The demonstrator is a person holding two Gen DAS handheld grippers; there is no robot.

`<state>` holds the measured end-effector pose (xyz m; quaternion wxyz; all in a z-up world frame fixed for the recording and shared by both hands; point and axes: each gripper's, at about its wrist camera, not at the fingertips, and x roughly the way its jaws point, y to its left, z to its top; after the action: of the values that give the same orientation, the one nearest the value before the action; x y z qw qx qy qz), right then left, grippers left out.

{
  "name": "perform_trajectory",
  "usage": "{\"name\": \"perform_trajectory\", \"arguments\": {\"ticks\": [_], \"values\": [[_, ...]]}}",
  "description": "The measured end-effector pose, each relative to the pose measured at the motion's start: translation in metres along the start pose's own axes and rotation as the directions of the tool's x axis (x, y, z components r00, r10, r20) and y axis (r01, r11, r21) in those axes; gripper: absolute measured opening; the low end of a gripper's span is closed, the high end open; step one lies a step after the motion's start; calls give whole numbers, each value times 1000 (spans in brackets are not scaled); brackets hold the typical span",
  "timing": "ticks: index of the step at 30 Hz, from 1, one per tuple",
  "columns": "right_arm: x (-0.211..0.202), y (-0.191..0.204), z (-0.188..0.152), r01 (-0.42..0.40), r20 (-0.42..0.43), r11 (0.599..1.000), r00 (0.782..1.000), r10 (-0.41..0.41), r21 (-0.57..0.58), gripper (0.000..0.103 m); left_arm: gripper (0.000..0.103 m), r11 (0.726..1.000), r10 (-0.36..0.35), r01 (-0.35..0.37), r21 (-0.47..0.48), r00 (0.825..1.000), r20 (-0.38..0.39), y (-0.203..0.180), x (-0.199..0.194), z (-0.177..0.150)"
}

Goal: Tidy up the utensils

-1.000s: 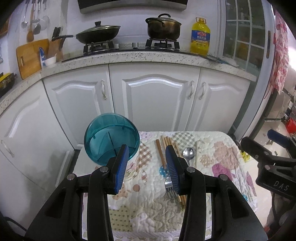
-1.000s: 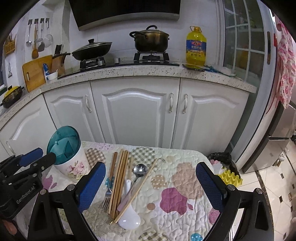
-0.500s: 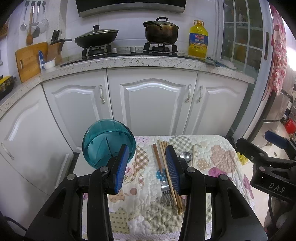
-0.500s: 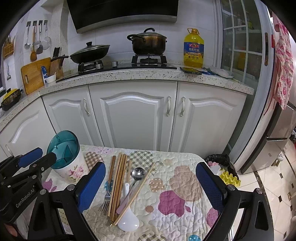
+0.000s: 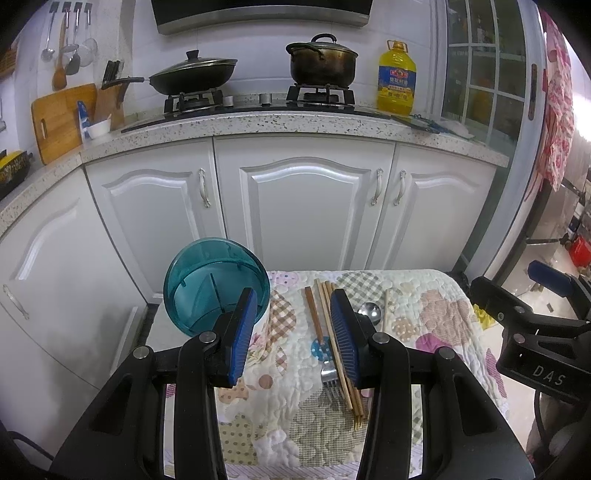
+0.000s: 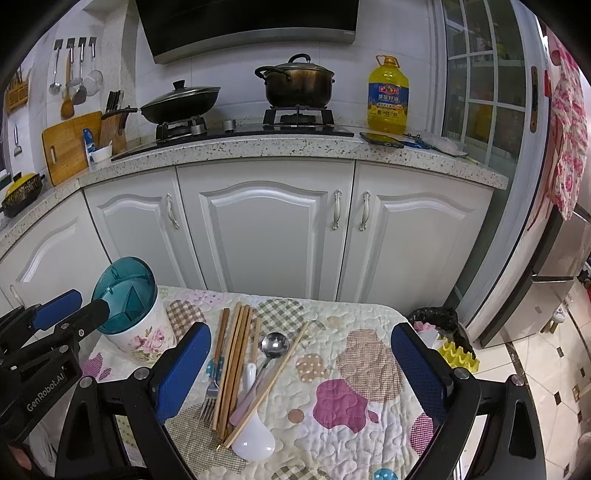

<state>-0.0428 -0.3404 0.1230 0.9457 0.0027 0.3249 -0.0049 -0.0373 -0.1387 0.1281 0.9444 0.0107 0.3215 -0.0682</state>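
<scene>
Right wrist: two spoons (image 6: 274,345), one fork (image 6: 211,392) (perhaps).

Your left gripper (image 5: 291,332) hangs over the table (image 5: 436,306), fingers (image 5: 242,332) apart, nothing between. Teal holder (image 5: 216,286) sits just left of the chopsticks (image 5: 325,314); fork (image 5: 327,363) beside them, spoon (image 5: 371,312) right of them.

Very little has changed: over the first half-second both wrist views drifted slightly. The stockpot (image 5: 321,62) and the utensil holder (image 5: 207,280) now sit a touch lower in the left view, with more of the range hood (image 5: 264,14) showing; the chopsticks (image 6: 234,362) sit marginally lower in the right view
</scene>
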Motion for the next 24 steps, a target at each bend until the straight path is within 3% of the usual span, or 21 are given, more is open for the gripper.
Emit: {"name": "perform_trajectory", "arguments": {"ticks": [24], "values": [[4, -1, -4, 14, -3, 1000, 1000, -14, -6, 97, 41, 1000, 6, -6, -8, 1000, -11, -4, 5, -5]]}}
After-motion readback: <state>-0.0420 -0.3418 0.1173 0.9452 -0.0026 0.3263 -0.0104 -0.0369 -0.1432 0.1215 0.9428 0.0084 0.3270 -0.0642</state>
